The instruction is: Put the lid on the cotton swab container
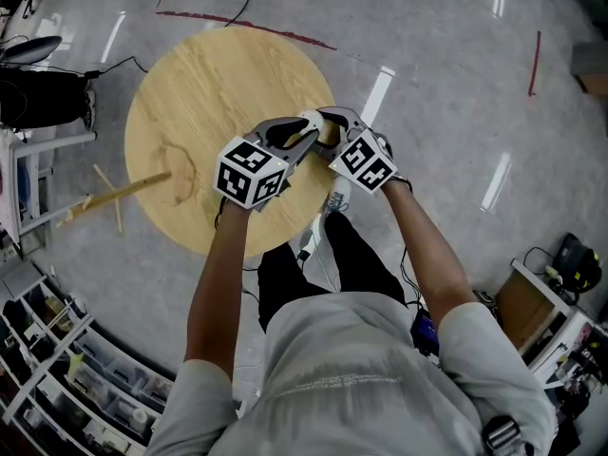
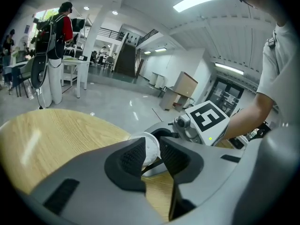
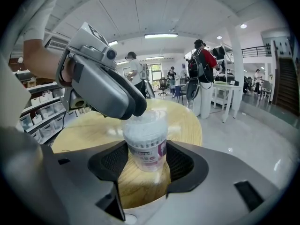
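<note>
Right gripper view: the right gripper [image 3: 146, 161] clamps the upright cotton swab container [image 3: 146, 146]. Above the container — touching its top — the left gripper [image 3: 134, 108] pinches the lid [image 2: 151, 150].

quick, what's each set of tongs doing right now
Left tongs: closed on the lid.
Right tongs: closed on the cotton swab container.

Pale wood-grain table [image 1: 190, 93], grey left gripper [image 2: 151, 156] and right gripper [image 3: 146, 162], black-and-white marker cubes [image 1: 250, 171], whitish lid [image 2: 150, 145], clear purple-labelled container [image 3: 145, 142].

Head view steeply down from above, gripper views close, low, sharing wooden table [image 1: 204, 84]
</note>
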Motion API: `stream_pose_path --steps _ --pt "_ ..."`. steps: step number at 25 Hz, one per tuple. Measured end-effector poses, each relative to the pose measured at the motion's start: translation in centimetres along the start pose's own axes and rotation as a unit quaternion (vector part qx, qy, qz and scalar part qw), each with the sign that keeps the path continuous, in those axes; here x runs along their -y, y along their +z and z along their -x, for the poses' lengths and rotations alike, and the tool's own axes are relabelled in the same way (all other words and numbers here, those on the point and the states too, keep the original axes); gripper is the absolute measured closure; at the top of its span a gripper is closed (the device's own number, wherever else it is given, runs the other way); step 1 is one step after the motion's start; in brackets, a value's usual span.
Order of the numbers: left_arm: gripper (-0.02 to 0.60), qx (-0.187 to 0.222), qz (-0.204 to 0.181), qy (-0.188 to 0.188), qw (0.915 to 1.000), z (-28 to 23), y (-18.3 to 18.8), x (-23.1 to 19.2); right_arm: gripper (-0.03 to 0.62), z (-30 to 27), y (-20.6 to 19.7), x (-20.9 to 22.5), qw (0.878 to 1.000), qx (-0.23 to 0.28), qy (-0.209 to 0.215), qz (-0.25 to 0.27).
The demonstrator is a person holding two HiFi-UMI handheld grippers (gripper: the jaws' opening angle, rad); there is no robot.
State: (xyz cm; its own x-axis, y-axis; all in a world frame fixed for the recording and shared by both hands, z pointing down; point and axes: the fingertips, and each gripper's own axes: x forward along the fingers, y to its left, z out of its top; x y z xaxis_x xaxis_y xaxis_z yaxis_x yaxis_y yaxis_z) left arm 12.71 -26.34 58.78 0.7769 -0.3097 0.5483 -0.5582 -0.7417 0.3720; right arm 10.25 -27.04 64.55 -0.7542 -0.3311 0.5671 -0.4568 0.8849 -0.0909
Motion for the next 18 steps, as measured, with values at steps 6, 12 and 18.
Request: stream_pose_path --steps 6,12,18 --pt "0.527 0.0 -0.01 0.018 0.9998 -0.02 -0.1 -0.74 0.316 -0.19 -0.03 -0.1 1.0 0.002 0.005 -0.005" --pt "0.543 -0.007 -0.038 0.034 0.9987 -0.15 -0.31 -0.85 0.316 -0.35 -0.19 -0.24 1.0 0.002 0.005 -0.011" --pt "0.518 -0.019 -0.122 0.044 0.9914 0.06 -0.05 -0.2 0.316 -0.3 -0.11 -0.3 1.0 0.0 0.003 -0.009"
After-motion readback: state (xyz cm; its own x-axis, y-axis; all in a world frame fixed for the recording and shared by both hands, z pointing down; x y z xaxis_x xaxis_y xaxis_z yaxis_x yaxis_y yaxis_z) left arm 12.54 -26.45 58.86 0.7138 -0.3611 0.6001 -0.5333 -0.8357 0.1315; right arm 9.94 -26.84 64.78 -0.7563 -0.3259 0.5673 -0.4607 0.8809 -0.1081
